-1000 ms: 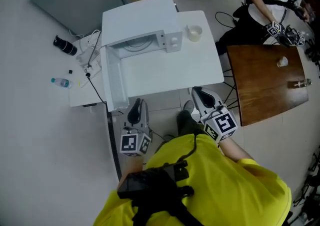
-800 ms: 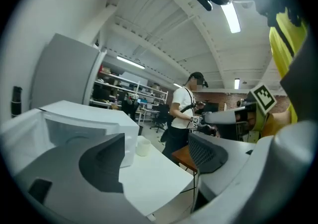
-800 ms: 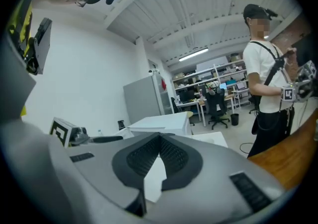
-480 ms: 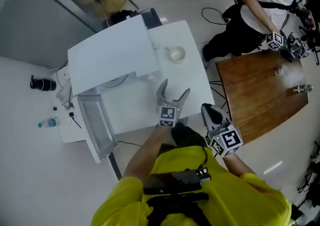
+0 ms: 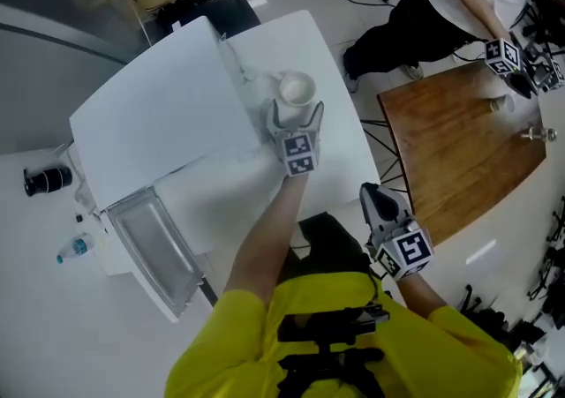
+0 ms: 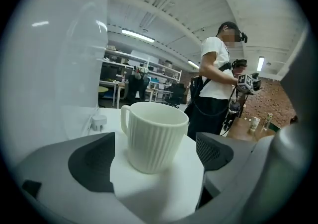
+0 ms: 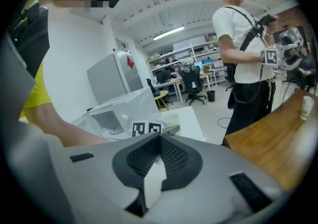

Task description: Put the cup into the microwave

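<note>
Cup [image 5: 297, 87] is found upright on the white counter [image 5: 340, 48], just right of the microwave [image 5: 163, 123], toward the far side. It is seen as cream-white, with fine vertical ribs down the wall, a smooth plain band at the rim and a loop handle on its left side in the left gripper view [image 6: 155, 136]. The inside is seen to be empty.

Left claw [image 5: 297, 108] is held around the cup and its jaws are noted as opening. The cup stands between the dark pads [image 6: 92, 161], and a gap is seen on each side, so no pad is pressed to the wall.

Right claw [image 5: 375, 198] is held apart, near and to the right, off the counter's edge. Its pads [image 7: 149, 156] are pressed together at the tips and nothing is pinched.

The microwave door [image 5: 159, 251] is seen swung open at the near left.
</note>
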Available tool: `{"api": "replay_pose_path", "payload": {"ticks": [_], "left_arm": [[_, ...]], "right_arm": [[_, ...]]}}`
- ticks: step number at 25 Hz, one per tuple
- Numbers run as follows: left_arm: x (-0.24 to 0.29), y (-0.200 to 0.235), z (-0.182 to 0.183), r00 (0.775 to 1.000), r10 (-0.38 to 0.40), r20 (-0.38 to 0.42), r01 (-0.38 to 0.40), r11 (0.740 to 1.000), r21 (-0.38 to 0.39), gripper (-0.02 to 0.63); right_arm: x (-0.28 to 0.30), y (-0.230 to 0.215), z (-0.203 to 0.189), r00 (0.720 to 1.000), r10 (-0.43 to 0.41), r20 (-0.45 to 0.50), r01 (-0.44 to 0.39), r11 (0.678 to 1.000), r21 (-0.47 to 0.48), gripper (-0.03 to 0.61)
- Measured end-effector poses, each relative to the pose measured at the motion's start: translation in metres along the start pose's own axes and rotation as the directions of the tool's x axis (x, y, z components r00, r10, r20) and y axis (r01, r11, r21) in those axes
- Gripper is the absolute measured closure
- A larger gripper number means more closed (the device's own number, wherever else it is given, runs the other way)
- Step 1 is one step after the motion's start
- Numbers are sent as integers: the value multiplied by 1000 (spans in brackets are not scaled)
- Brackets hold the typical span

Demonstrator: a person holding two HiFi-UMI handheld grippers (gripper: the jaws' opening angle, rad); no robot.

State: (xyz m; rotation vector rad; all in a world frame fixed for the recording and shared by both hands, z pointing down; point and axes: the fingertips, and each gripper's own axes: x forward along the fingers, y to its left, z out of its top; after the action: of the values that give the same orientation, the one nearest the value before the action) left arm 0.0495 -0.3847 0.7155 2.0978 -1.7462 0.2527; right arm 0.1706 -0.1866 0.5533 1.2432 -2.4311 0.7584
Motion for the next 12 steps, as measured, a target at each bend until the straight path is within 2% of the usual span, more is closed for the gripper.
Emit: {"api": "replay_pose_path", "payload": {"ticks": [3,8,10,12], "left_arm": [[21,2,2,1000,-11,9,11,999,51,123],[47,1,3,999,-33,28,31,997,71,120],[49,0,3,999,-17,35,14,996,92,120],[51,0,4,999,-3,32,-1,994,110,149]], "right_arm": [[2,12,-13,1000,6,-17,-5,998,58,572],[2,30,-33,996,57,-72,-52,996,70,572],[-4,37,-45,993,65,-97,-57,994,89,572],[-8,39,-53,992,62,-113,-52,994,94,572]]}}
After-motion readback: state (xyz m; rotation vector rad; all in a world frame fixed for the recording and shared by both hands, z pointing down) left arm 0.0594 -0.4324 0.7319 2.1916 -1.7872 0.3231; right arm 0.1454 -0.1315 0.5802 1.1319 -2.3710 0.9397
